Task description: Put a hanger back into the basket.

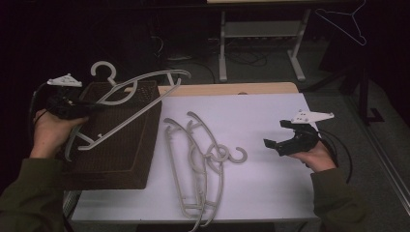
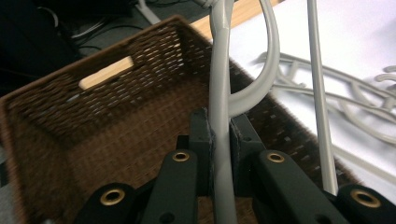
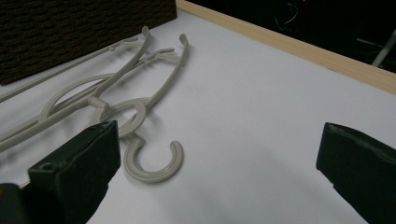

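My left gripper (image 1: 72, 110) is shut on a pale grey plastic hanger (image 1: 126, 104), holding it above a brown wicker basket (image 1: 121, 154) at the table's left. In the left gripper view the jaws pinch the hanger's arm (image 2: 220, 140) over the basket's inside (image 2: 116, 121). Two more grey hangers (image 1: 198, 159) lie tangled on the white table (image 1: 261, 121), their hooks pointing right. My right gripper (image 1: 274, 143) hovers open to the right of them. In the right gripper view one hook (image 3: 154, 161) lies between and beyond its spread jaws.
A wooden strip (image 1: 232, 89) edges the table's far side. Beyond it stand a grey metal table frame (image 1: 261, 43) and cables on a dark floor. A thin wire hanger (image 1: 345, 21) hangs at the upper right. Bare white tabletop lies at the right.
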The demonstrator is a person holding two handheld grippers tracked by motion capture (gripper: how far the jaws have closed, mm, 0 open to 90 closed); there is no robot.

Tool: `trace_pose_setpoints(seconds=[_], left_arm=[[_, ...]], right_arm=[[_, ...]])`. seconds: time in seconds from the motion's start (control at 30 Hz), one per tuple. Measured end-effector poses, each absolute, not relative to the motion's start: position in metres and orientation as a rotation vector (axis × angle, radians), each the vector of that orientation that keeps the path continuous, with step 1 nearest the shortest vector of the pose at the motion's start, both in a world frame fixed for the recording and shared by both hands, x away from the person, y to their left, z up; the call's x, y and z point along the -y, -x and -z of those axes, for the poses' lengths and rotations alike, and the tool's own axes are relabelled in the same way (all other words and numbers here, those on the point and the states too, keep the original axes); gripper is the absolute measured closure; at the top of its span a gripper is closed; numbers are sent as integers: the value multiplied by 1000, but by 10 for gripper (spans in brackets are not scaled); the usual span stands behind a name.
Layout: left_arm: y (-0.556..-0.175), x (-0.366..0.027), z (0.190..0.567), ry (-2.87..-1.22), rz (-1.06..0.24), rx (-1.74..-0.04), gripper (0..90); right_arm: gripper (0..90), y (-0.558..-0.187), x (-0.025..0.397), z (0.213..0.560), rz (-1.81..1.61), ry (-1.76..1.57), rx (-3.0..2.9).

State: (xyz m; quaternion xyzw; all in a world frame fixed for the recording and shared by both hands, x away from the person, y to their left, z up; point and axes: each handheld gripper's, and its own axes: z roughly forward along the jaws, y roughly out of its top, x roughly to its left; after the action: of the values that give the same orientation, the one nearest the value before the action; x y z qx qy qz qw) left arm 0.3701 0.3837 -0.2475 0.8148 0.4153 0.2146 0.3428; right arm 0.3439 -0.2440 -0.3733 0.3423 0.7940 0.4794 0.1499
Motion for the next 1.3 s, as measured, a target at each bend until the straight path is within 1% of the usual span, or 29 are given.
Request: trace_pose_setpoints(seconds=[0.03, 0.13, 0.27, 0.57, 0.83, 1.3], left_arm=[[-370, -393, 248, -2117, -579, -1100, 819], [-369, -403, 249, -2112, -590, -1128, 819], [-368, -427, 253, -2116, -615, -1179, 819], [-364, -457, 260, -2109, -644, -1279, 819], [-367, -464, 272, -2137, -655, -1343, 819], [-383, -447, 297, -2229, -654, -1383, 819]], right_arm=[[0, -344, 244, 373, -1379, -984, -2282], [0, -344, 244, 373, -1378, -985, -2282], [0, -344, 244, 373, -1377, -985, -2282], [0, -344, 244, 374, -1373, -985, -2285], [0, -344, 243, 374, -1370, -982, -2287], [0, -344, 244, 374, -1372, -984, -2288]])
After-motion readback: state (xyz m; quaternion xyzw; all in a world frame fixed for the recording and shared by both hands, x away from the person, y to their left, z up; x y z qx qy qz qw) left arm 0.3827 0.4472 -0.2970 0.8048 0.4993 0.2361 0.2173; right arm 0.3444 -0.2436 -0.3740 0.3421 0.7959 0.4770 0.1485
